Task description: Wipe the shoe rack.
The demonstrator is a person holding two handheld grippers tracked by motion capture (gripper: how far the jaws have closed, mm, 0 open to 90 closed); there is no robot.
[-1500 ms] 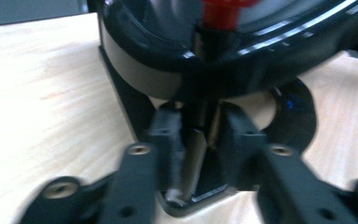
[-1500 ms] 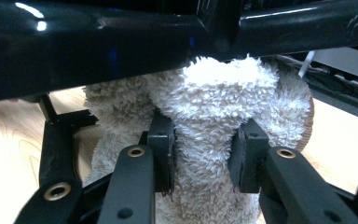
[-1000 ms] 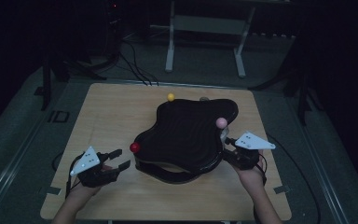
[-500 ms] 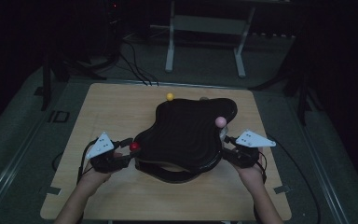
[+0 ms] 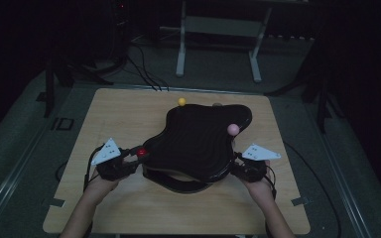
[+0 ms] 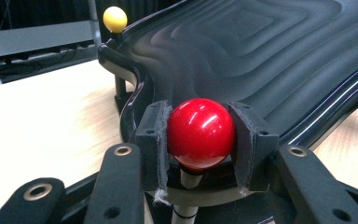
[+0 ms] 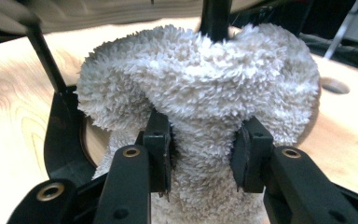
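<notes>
- Your left tongs (image 6: pixel 200 154) are clamped on the red ball (image 6: pixel 200 133); in the left gripper view both pads press its sides, low in the centre of the frame, and the ball sits on a thin pale stem.
- In the high view those left tongs (image 5: pixel 129 161) sit at the lower left of the frame, with the red ball (image 5: pixel 141 152) right at the left edge of the black ridged tray (image 5: pixel 198 141).
- The black ridged tray (image 6: pixel 270 60) fills the upper right of the left gripper view, its surface stepped in rounded contours and its rim glossy.
- A yellow ball (image 6: pixel 114 18) stands on a post at the tray's far corner, upper left in that view; in the high view the yellow ball (image 5: pixel 181 101) is just above the tray, near the centre of the frame.
- A pink ball (image 5: pixel 232 129) sits at the tray's right side, above your right tongs (image 5: pixel 238 167).
- Your right tongs (image 7: pixel 200 154) are clamped on a white fluffy cloth (image 7: pixel 200 88); the pads pinch a narrow waist of it and the pile bulges above them, mid-frame in the right gripper view.
- The wooden counter (image 5: pixel 119 114) carries everything; your hands come in from the bottom edge of the high view.
</notes>
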